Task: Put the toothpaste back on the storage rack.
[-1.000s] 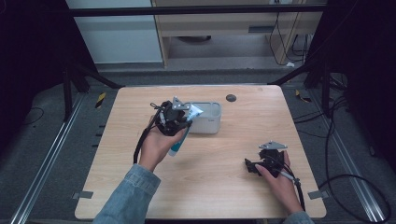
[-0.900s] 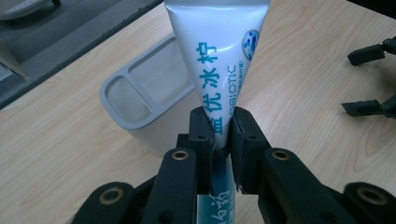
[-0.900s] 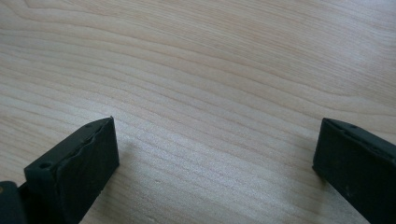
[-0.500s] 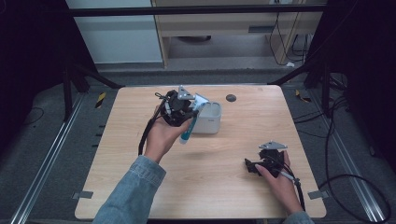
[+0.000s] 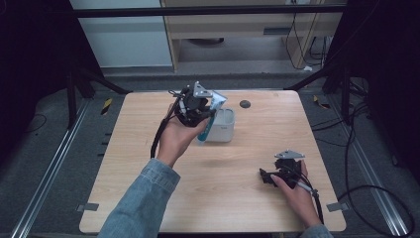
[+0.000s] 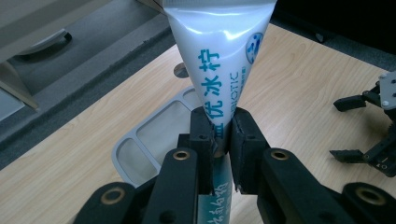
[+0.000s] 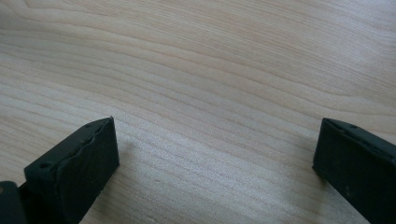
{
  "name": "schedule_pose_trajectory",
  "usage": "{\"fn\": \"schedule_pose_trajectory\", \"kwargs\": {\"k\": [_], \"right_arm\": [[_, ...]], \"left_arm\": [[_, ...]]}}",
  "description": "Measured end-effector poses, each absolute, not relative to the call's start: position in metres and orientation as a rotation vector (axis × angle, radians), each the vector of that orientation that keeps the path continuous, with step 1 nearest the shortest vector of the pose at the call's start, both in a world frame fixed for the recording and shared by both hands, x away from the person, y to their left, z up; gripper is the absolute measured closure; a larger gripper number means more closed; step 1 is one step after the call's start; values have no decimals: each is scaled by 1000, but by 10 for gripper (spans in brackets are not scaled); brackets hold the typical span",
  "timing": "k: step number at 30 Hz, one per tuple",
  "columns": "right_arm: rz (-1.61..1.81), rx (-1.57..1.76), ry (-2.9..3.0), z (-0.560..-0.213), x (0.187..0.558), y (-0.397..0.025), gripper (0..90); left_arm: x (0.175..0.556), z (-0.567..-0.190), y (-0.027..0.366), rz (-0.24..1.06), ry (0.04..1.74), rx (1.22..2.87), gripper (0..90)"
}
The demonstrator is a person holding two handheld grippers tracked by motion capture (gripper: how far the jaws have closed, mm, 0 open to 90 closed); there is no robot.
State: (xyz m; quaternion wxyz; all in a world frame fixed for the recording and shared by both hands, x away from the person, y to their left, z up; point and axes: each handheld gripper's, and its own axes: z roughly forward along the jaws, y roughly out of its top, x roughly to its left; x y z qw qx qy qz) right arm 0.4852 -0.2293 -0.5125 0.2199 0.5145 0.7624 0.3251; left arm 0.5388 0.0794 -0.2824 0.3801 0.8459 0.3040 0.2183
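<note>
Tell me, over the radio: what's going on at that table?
Left gripper shut on white squeeze tube with blue lettering, above grey divided plastic tray. Right gripper open, resting on wooden table. Nothing blocking the tray.

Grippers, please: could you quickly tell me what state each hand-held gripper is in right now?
Left hand-held gripper: closed on the toothpaste tube.
Right hand-held gripper: open, holding nothing.

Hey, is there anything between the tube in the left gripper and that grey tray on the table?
Nothing visible is in the way. The left gripper is shut on the tube, which hangs right over the grey tray. The tray's compartments look empty. The right gripper rests open on the table, well off to the side.
</note>
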Motion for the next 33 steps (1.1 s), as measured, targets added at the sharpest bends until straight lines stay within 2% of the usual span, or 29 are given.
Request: {"fn": "schedule_pose_trajectory", "kwargs": {"k": [5, 18, 23, 33], "right_arm": [[899, 1423, 2109, -512, 485, -229, 4], [897, 1416, 2113, -513, 485, -229, 4], [897, 1416, 2112, -513, 485, -229, 4], [896, 1412, 2113, -513, 485, -229, 4]], "left_arm": [[548, -275, 76, 490, 792, 2096, 803], [566, -255, 65, 555, 765, 2100, 803], [572, -254, 64, 597, 800, 2056, 803], [585, -254, 73, 593, 847, 1979, 803]]}}
